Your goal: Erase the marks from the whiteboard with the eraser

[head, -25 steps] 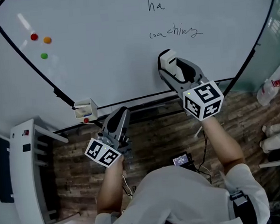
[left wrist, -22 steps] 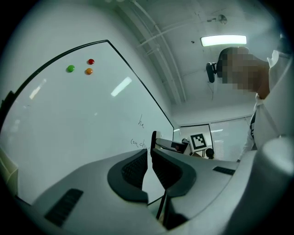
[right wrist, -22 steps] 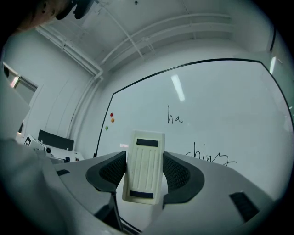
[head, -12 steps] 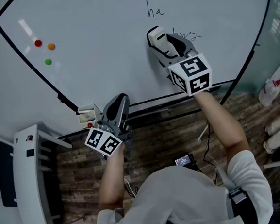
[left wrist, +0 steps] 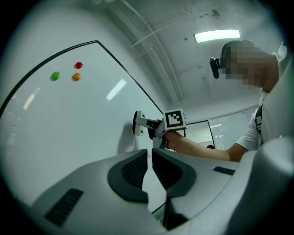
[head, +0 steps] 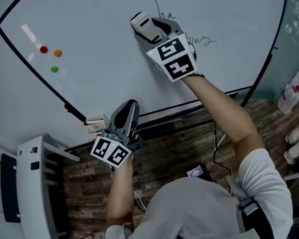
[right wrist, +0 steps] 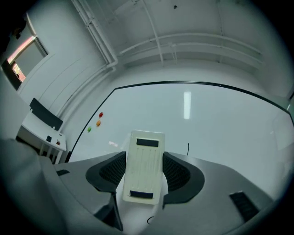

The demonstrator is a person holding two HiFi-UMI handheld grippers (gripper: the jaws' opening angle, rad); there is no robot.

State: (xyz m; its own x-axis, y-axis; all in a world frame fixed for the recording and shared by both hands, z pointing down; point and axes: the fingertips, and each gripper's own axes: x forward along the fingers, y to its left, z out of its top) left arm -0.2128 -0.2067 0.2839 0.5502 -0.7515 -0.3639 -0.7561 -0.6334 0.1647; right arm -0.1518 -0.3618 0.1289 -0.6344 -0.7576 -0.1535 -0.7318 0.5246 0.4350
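The whiteboard [head: 107,52] carries a handwritten "ha" [head: 165,10] and the tail of a word [head: 203,38] below it. My right gripper [head: 149,29] is shut on the white eraser [head: 142,22], which presses against the board just left of the "ha". In the right gripper view the eraser [right wrist: 144,160] sits between the pads, with a short pen stroke [right wrist: 188,148] beside it. My left gripper [head: 127,118] hangs low by the board's bottom edge, jaws together and holding nothing; its own view shows the right gripper [left wrist: 148,126] and the eraser [left wrist: 137,124] on the board.
Red [head: 43,49], orange [head: 57,53] and green [head: 54,69] magnets sit on the board's left part. A small box [head: 94,122] rests on the marker ledge near my left gripper. White furniture [head: 36,189] stands at the left, a bottle [head: 291,89] at the right.
My right gripper has swept the eraser up and to the left over the lower word, whose first letters are gone. The left gripper has hardly moved.
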